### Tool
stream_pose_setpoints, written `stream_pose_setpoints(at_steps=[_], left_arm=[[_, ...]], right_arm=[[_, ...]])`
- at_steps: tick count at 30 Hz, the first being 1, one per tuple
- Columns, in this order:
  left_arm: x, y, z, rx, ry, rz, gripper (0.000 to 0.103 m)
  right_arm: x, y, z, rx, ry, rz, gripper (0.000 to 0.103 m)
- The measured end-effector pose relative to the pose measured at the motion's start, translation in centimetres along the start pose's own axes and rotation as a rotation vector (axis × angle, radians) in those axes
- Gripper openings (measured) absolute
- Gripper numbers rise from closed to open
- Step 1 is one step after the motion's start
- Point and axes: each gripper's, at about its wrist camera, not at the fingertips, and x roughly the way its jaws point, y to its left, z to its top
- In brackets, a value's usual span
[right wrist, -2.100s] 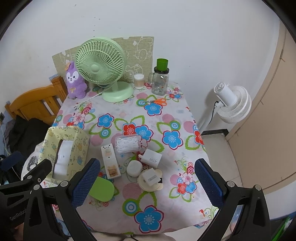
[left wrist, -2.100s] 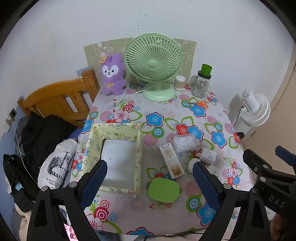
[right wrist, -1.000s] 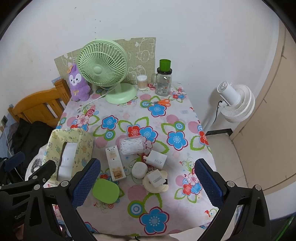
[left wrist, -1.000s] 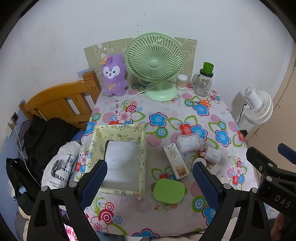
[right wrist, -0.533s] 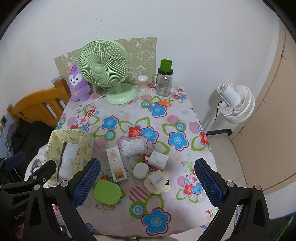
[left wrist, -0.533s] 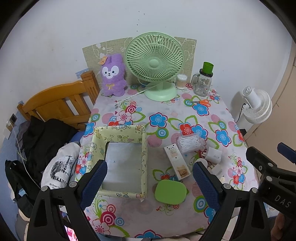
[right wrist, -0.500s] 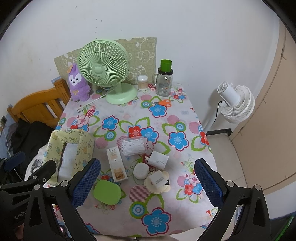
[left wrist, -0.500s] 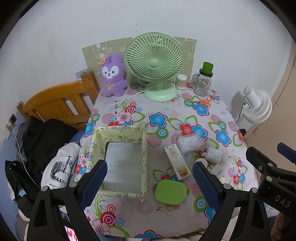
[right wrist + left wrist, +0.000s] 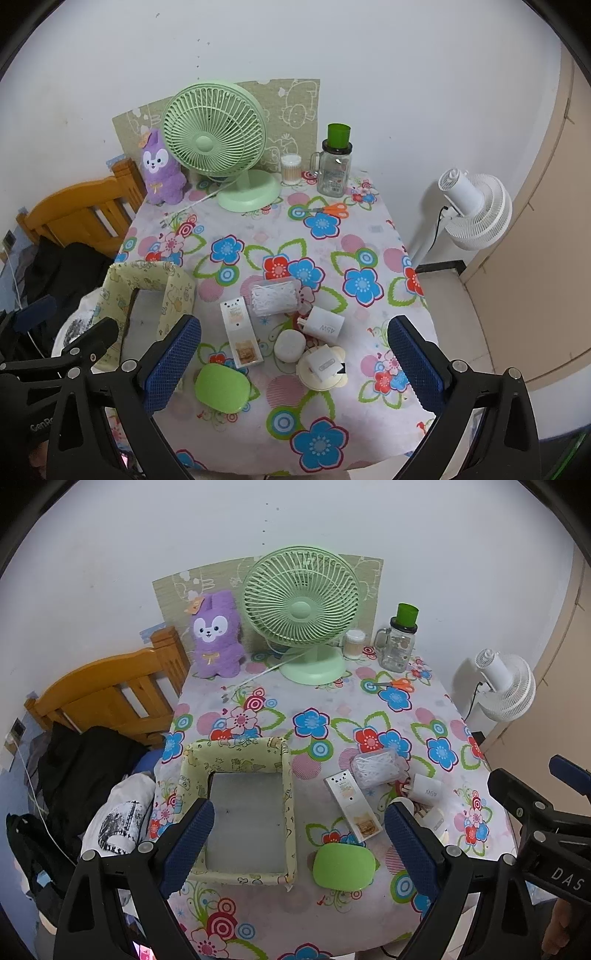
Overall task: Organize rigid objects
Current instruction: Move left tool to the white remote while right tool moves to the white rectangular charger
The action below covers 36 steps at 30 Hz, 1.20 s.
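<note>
At lower left of the left wrist view, a yellow fabric basket (image 9: 236,808) on the flowered table (image 9: 332,716), nothing inside. Left gripper (image 9: 297,830) above the table's near edge, jaws spread wide, nothing held. Right of the basket, lower centre: green oval case (image 9: 343,866), long white box (image 9: 352,805), clear box of cotton swabs (image 9: 376,768), white charger (image 9: 426,790). In the right wrist view, right gripper (image 9: 293,352) likewise wide open and empty, over the round white puck (image 9: 290,345) and square adapter (image 9: 324,365).
</note>
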Motion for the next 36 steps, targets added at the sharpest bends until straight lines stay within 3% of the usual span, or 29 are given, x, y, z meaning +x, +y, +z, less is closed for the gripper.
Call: stream_pose_setpoints(at_steps=[12, 36], left_arm=[[2.9, -2.6, 0.5, -0.015, 0.05, -0.007, 0.095], [12.2, -8.6, 0.9, -0.08, 0.179, 0.012, 0.095]], right_arm=[[3.0, -3.0, 0.8, -0.037, 0.025, 0.029, 0.102], [13.3, -9.5, 1.7, -0.108, 0.173, 0.071, 0.102]])
